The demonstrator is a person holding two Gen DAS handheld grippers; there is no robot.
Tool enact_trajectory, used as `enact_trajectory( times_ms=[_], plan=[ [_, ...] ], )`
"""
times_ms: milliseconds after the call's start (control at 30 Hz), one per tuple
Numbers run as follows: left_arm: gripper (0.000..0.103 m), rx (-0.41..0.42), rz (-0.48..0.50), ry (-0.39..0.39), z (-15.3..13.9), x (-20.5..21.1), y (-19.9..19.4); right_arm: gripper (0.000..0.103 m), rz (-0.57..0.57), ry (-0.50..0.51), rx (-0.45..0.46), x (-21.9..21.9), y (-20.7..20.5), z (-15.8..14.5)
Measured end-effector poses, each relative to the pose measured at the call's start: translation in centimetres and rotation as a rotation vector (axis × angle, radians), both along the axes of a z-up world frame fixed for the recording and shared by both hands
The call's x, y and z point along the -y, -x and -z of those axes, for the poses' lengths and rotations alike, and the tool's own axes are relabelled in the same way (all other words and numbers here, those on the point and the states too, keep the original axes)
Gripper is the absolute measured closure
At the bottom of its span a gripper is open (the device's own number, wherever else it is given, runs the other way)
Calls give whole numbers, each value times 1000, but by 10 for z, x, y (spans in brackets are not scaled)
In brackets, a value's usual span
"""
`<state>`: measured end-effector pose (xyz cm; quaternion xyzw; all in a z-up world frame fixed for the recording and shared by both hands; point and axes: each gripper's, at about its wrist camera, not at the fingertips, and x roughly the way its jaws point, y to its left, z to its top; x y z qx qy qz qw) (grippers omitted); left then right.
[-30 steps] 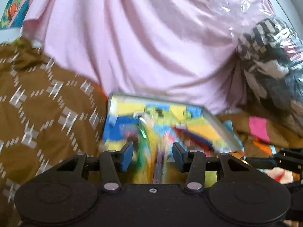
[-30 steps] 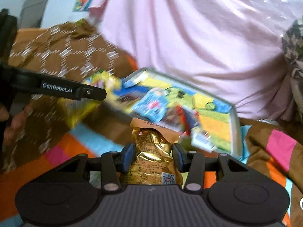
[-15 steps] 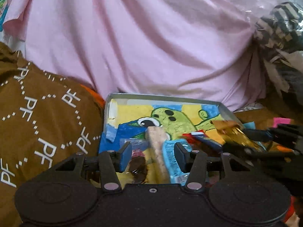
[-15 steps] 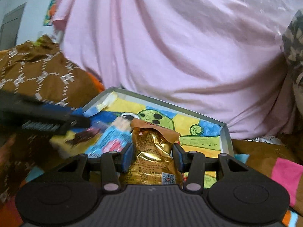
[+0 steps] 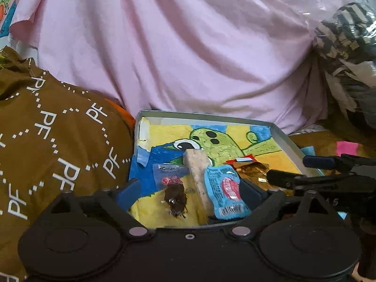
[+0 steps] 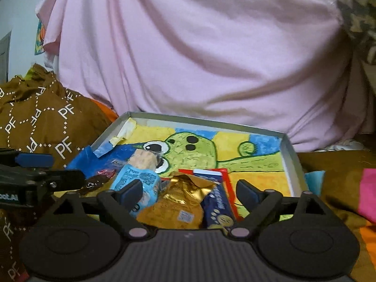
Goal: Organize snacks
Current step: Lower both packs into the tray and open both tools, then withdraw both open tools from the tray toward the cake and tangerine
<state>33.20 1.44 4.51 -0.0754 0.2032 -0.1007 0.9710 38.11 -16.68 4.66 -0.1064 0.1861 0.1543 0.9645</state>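
A grey-rimmed tray (image 5: 204,116) (image 6: 204,122) with a painted green creature holds the snacks. My left gripper (image 5: 189,195) hangs over its near edge, jaws opening wide. A pale bar (image 5: 197,164), a blue packet (image 5: 223,188) and a small brown snack (image 5: 175,195) lie loose between the fingers, untouched. My right gripper (image 6: 189,192) is also opening. The gold packet (image 6: 178,202) lies free between its fingers, beside a dark blue and red box (image 6: 216,197). Each gripper shows at the edge of the other's view.
A big pink cloth (image 5: 176,47) rises right behind the tray. Brown fabric printed with white letters (image 5: 58,152) is heaped on the left. A clear bag of black-and-white patterned stuff (image 5: 347,47) sits at the upper right. A brown cover with a pink patch (image 6: 369,188) lies to the right.
Both grippers' jaws have spread wide. The gold packet has come out of the right gripper's grip and lies in the tray. The pale bar lies free between the left fingers.
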Motion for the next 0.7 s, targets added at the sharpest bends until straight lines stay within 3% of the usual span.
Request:
enact_trajectory(
  times_ms=[200, 467, 667, 700],
  plan=[
    [1, 0, 61, -41, 9, -1, 28, 1, 0, 17, 79, 17, 28, -6],
    [1, -106, 171, -105, 39, 15, 32, 0, 15, -8, 74, 27, 35, -18],
    [17, -234, 230, -120, 62, 24, 7, 0, -3, -6, 65, 22, 34, -18],
    [24, -251, 238, -130, 64, 26, 4, 0, -5, -5, 63, 20, 33, -17]
  ],
)
